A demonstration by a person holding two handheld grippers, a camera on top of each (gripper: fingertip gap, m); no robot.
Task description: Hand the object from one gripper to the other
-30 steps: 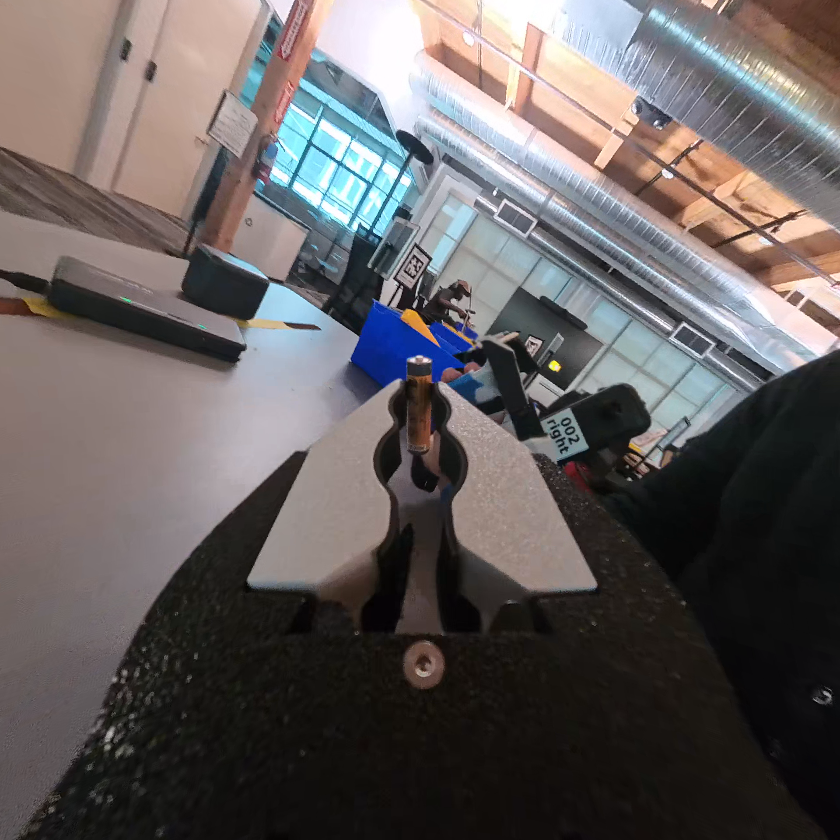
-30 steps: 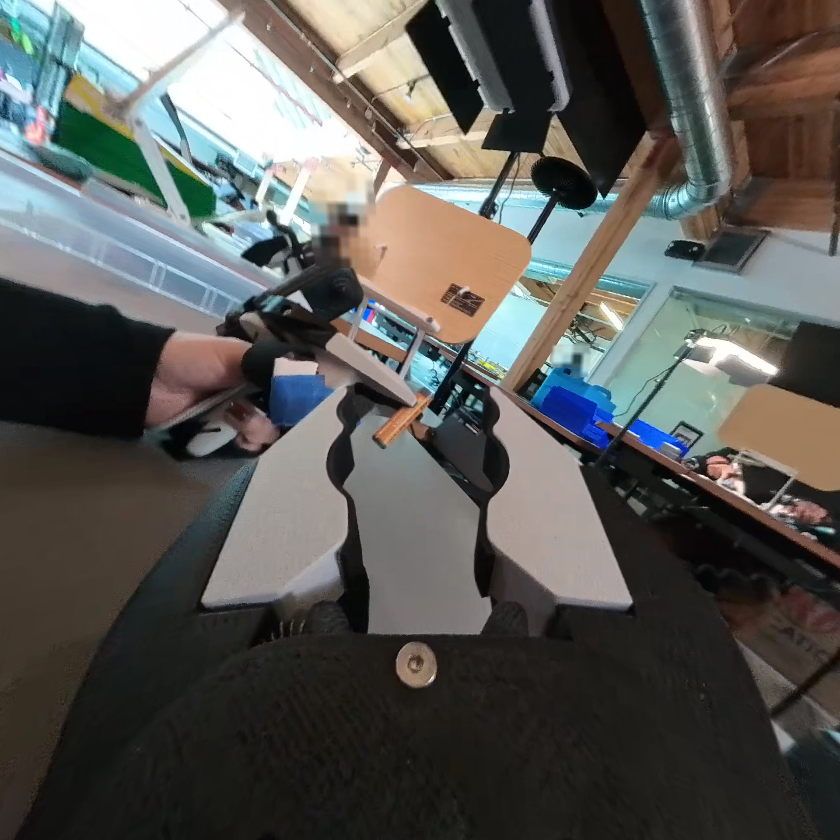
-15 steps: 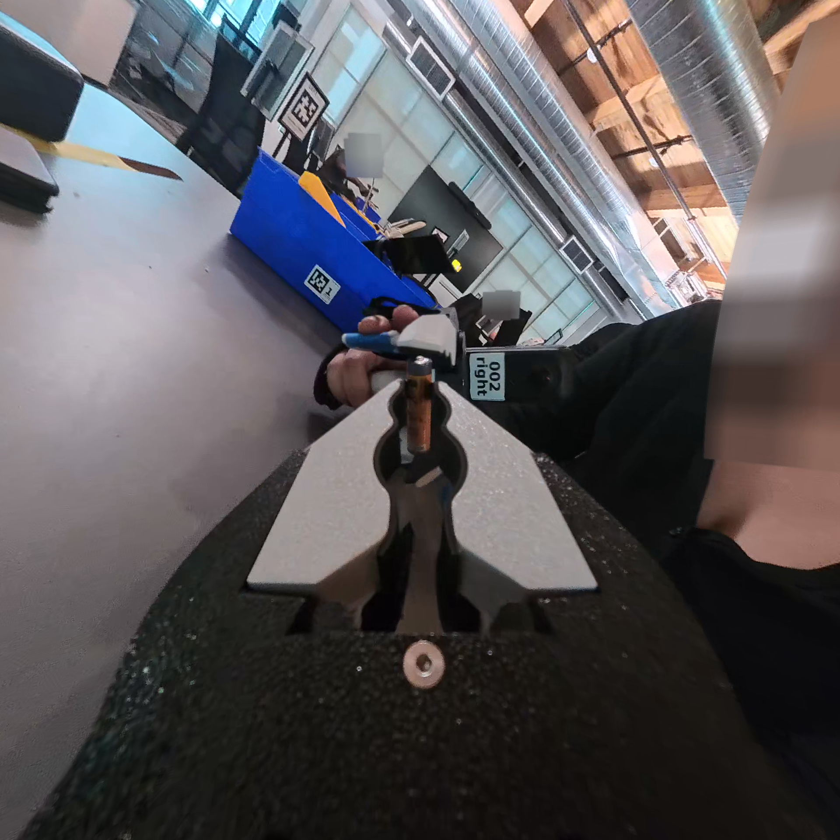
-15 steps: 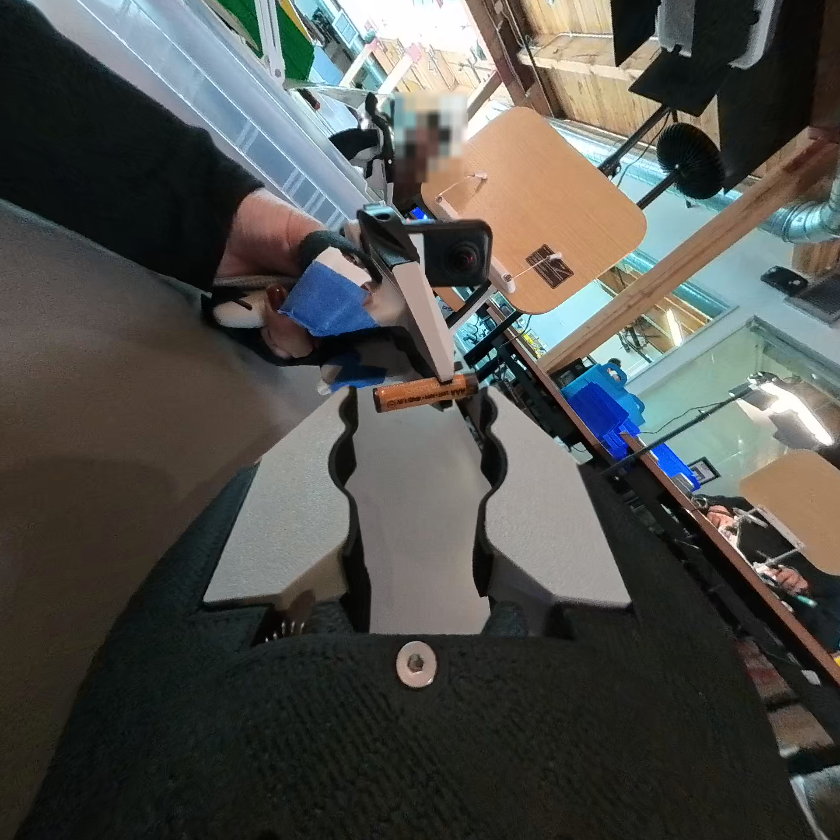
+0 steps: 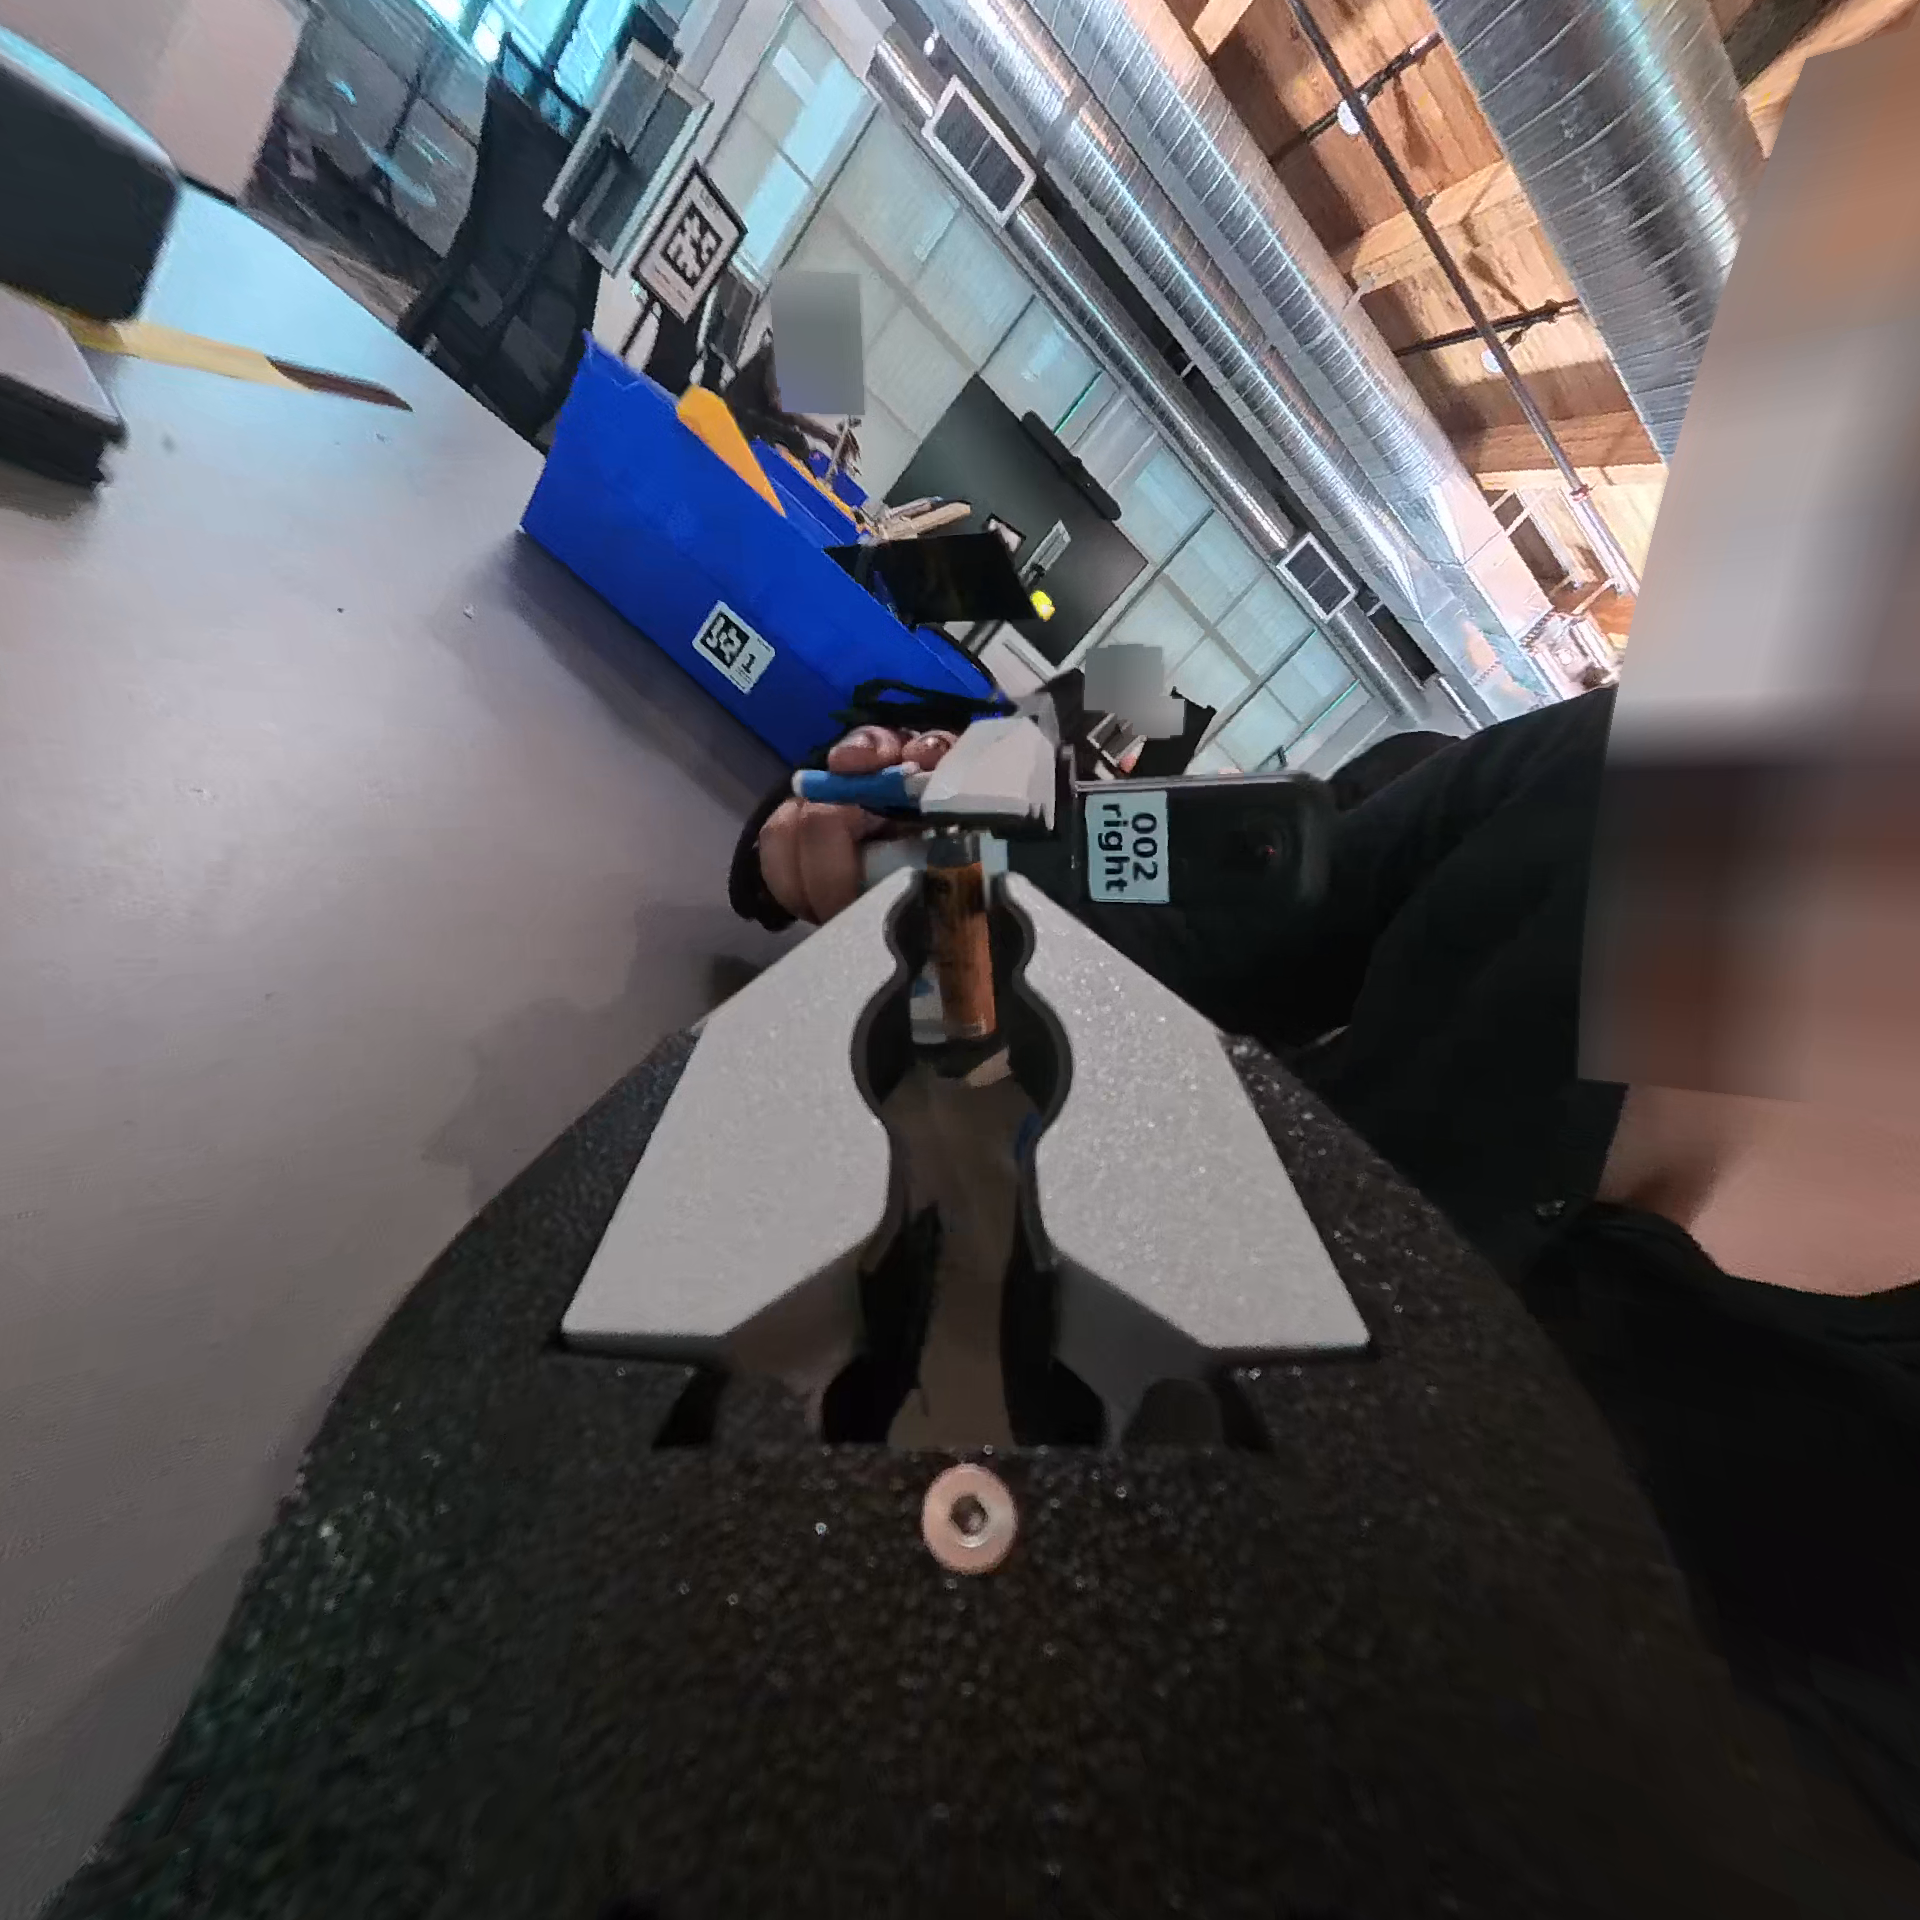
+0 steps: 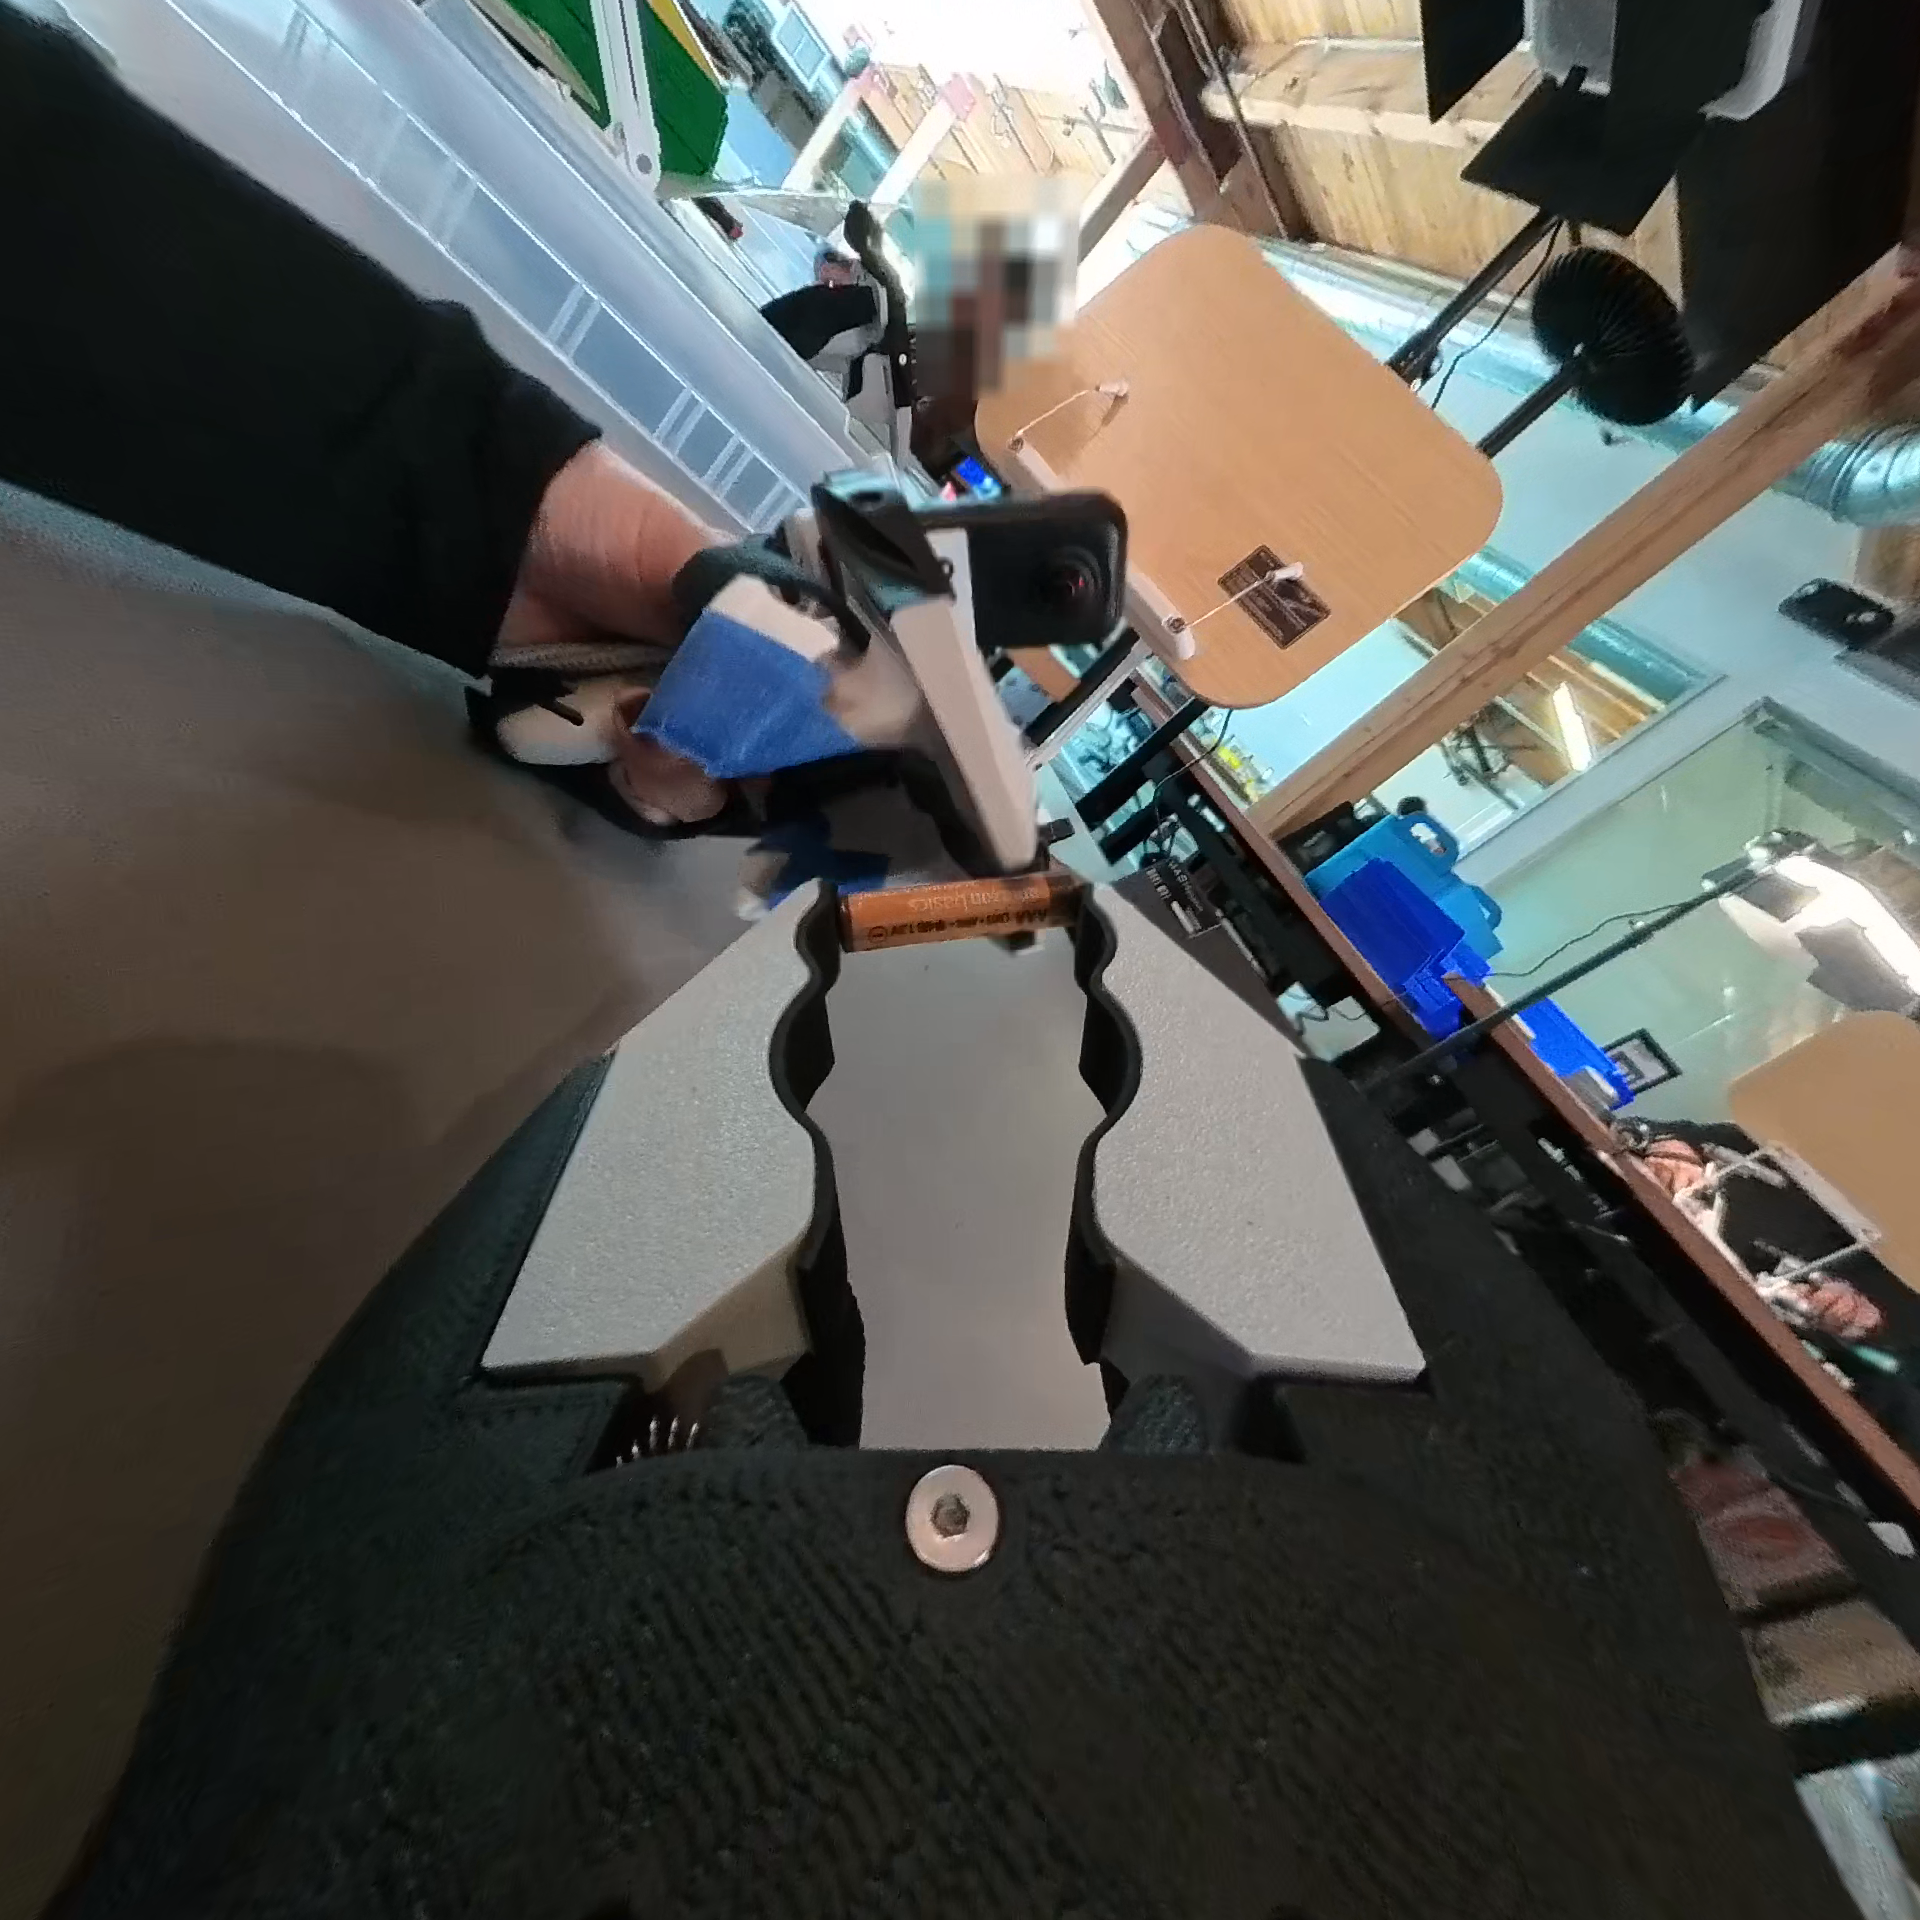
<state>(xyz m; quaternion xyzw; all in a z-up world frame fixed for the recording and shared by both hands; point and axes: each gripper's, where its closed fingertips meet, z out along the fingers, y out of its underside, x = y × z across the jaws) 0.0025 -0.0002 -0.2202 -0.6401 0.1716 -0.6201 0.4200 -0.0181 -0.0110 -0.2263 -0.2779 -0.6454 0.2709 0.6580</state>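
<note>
Right wrist view: the battery (image 6: 961, 910) lies crosswise at the very tips of the right gripper (image 6: 956, 935), centre of the frame, its long axis running left to right across the gap.
Right fingers: spread wide, one end of the battery near each tip, not pressing on it as far as I can judge.
Left gripper (image 6: 1013, 831): comes down from the upper left of that frame, its tips clenched on the battery near its right-hand end.
Left wrist view: the same battery (image 5: 961, 956) stands up between the left gripper's own fingers (image 5: 790, 1091), just above centre; the right gripper (image 5: 987, 790) sits at its top end.
Nearer holder: the left one has it; the right one only brackets it.
Next move, my guess: the right fingers close along the battery's length, a slippery end-to-end hold.
Bin (image 5: 665, 540): blue, upper left on the counter (image 5: 260, 779), with something yellow sticking out; the rest of its contents are hidden.
</note>
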